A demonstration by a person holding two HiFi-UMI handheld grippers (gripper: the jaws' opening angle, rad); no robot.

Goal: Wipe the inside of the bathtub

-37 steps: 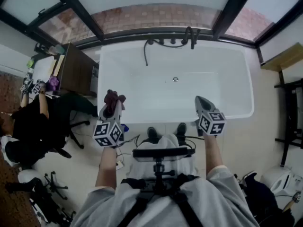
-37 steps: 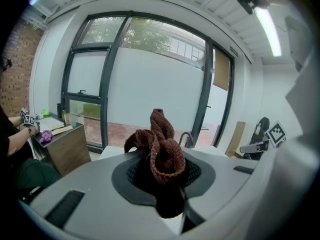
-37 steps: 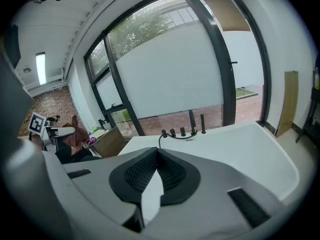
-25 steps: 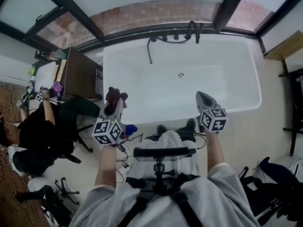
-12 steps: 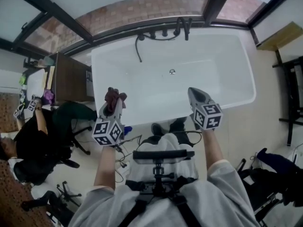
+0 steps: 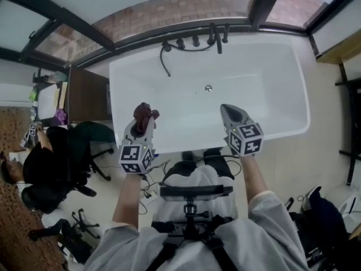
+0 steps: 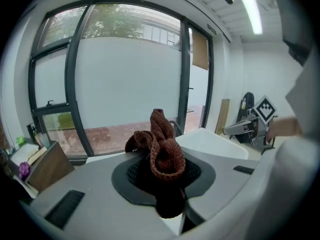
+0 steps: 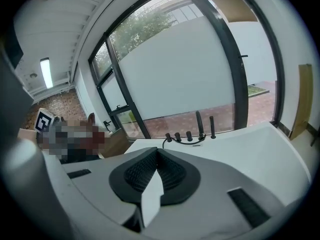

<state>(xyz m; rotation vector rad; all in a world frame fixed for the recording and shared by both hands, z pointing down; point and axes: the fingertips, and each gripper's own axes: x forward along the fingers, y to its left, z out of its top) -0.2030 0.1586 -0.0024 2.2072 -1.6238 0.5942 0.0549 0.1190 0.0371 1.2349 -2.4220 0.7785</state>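
Two grippers are hovering at the near rim of the white bathtub point(image 6: 186, 142), neither yet reaching inside it. The left gripper point(image 6: 139, 130) is clamping a dark red-brown knitted cloth point(image 7: 161, 151), its jaws clenched on the lower part while a bunched loop is sticking up and out past the tips. The right gripper point(image 8: 156, 170) is carrying nothing, its jaws pressed together at the tips. The tub is lying directly ahead of the person, with the drain point(image 6: 208, 88) in its floor and the faucet point(image 6: 216, 38) and a dark hose point(image 6: 164, 58) on the far rim. The step in hand is probably bringing the cloth down to the inner surface; to do it well, the left gripper would need tilting so that the loose bunch, not the hard jaw tips, is meeting the enamel, then sweeping in overlapping passes from the near wall toward the drain. The grip looks secure, though the cloth could be dragging free under heavy pressure. No brand, label or readable writing is showing; only the black-and-white square markers on the gripper cubes are visible.
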